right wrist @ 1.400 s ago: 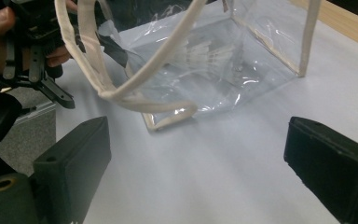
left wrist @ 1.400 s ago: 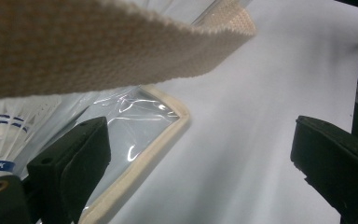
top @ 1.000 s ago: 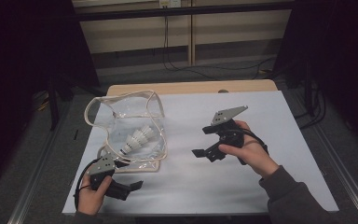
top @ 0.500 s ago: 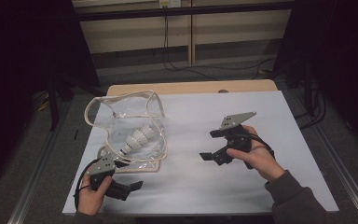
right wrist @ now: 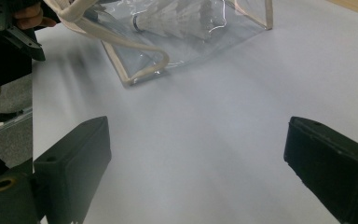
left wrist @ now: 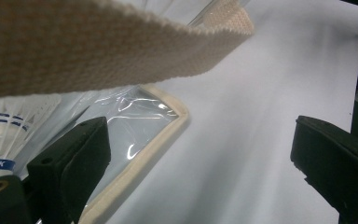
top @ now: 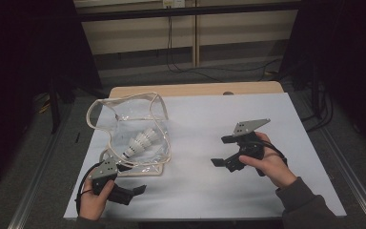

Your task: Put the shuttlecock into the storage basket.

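One clear plastic bag (top: pixel 138 129) with cream webbing trim sits on one white-topped table (top: pixel 209 191). Inside the bag lie white shuttlecocks (top: pixel 138 143), at least two, though the exact number is hard to tell. Two hand-held grippers are out: a left gripper (top: pixel 136 191) and a right gripper (top: pixel 221 151).

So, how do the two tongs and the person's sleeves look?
Both tongs, left and right, are black with blocky jaws, and each carries a grey three-cornered plate on top. A black cable loops from each. The right sleeve is dark grey; a brass-coloured eyelet shows in each gripper view.
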